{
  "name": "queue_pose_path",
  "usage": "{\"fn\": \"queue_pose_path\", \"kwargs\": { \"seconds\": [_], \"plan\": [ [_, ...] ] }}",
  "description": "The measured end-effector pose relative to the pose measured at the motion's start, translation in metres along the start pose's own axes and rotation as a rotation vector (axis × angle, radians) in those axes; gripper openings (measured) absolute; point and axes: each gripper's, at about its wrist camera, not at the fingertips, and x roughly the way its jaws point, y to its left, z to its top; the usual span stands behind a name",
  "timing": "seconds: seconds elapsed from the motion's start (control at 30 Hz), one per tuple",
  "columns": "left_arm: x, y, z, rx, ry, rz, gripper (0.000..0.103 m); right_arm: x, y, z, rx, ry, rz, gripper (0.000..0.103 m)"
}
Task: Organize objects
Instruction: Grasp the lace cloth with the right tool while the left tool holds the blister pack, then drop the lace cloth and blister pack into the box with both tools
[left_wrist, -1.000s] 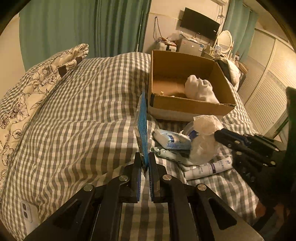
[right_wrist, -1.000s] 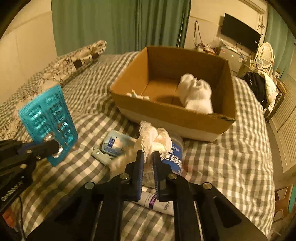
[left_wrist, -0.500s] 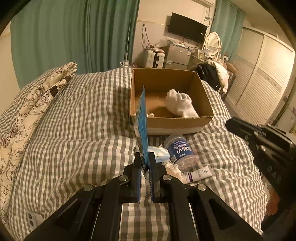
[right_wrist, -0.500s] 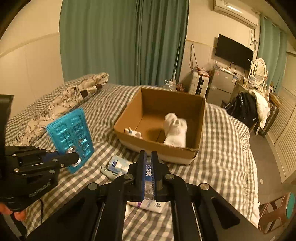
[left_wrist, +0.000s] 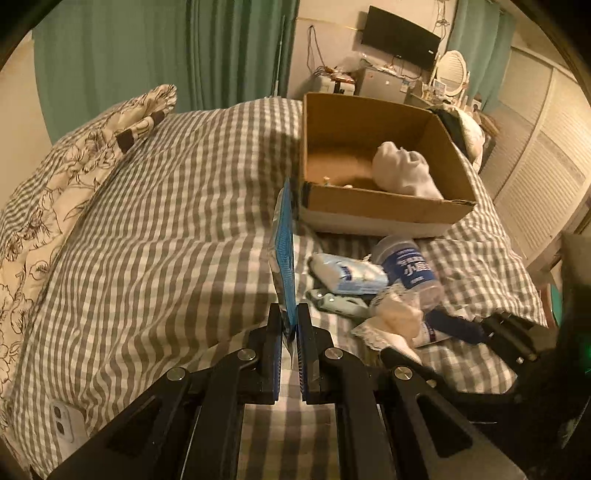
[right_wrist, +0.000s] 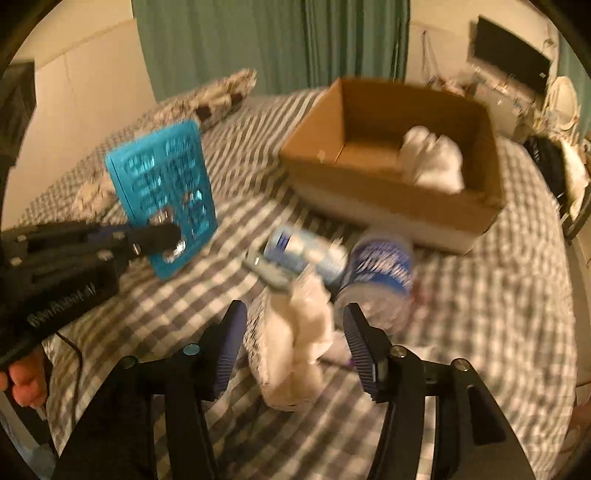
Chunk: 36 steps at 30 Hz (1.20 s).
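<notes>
Right tool (right_wrist: 293, 332) reopened, white cloth (right_wrist: 295, 343) between fingers

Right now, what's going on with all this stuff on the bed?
A person is tidying things into the cardboard box. The left tongs grip a blue pill sheet, held upright. The right tongs are open around a white crumpled cloth lying beside a jar, not gripping it. Another white bundle sits in the box.
</notes>
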Motion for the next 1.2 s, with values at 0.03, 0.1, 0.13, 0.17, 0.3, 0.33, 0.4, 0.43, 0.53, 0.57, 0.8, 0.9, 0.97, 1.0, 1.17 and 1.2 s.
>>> {"fn": "queue_pose_path", "kwargs": {
  "seconds": [0.03, 0.1, 0.13, 0.17, 0.3, 0.33, 0.4, 0.43, 0.53, 0.57, 0.8, 0.9, 0.97, 1.0, 1.17, 1.2],
  "plan": [
    [0.002, 0.001, -0.001, -0.001, 0.002, -0.001, 0.007, 0.008, 0.001, -0.002, -0.004, 0.025, 0.002, 0.055],
    [0.004, 0.004, -0.002, -0.004, 0.009, -0.003, 0.007, 0.022, 0.003, -0.006, -0.018, 0.081, 0.007, 0.055],
    [0.004, 0.004, -0.001, -0.005, 0.011, -0.004, 0.007, 0.027, 0.005, -0.008, -0.027, 0.101, -0.004, 0.054],
    [0.003, 0.005, -0.001, -0.004, 0.010, -0.006, 0.007, 0.029, 0.005, -0.009, -0.032, 0.109, -0.021, 0.049],
    [-0.006, 0.005, 0.008, 0.013, -0.014, -0.006, 0.007, 0.015, 0.001, -0.006, -0.021, 0.064, -0.026, 0.014],
    [-0.010, 0.003, 0.012, 0.023, -0.024, -0.002, 0.007, 0.005, -0.002, -0.004, -0.022, 0.034, -0.039, 0.014],
    [-0.018, -0.001, 0.024, 0.052, -0.049, 0.007, 0.007, -0.017, -0.010, 0.006, -0.012, -0.024, -0.051, 0.013],
    [-0.022, -0.005, 0.030, 0.066, -0.061, 0.007, 0.007, -0.026, -0.013, 0.010, -0.008, -0.046, -0.054, 0.013],
    [-0.030, -0.015, 0.052, 0.099, -0.089, -0.033, 0.007, -0.058, -0.028, 0.032, 0.003, -0.128, -0.083, 0.013],
    [-0.030, -0.020, 0.060, 0.108, -0.095, -0.040, 0.007, -0.066, -0.034, 0.040, 0.010, -0.153, -0.088, 0.013],
    [-0.010, -0.046, 0.118, 0.159, -0.131, -0.039, 0.007, -0.090, -0.068, 0.101, 0.049, -0.270, -0.141, 0.013],
    [0.012, -0.055, 0.141, 0.165, -0.122, -0.049, 0.007, -0.079, -0.082, 0.122, 0.060, -0.275, -0.141, 0.013],
    [0.029, -0.061, 0.155, 0.168, -0.107, -0.060, 0.007, -0.068, -0.091, 0.134, 0.069, -0.274, -0.146, 0.013],
    [0.037, -0.064, 0.160, 0.169, -0.101, -0.066, 0.007, -0.061, -0.096, 0.140, 0.077, -0.273, -0.146, 0.013],
    [0.077, -0.075, 0.178, 0.186, -0.069, -0.060, 0.009, -0.030, -0.123, 0.158, 0.123, -0.275, -0.128, 0.018],
    [0.085, -0.076, 0.179, 0.184, -0.057, -0.058, 0.009, -0.024, -0.128, 0.161, 0.131, -0.279, -0.131, 0.021]
  ]
}}
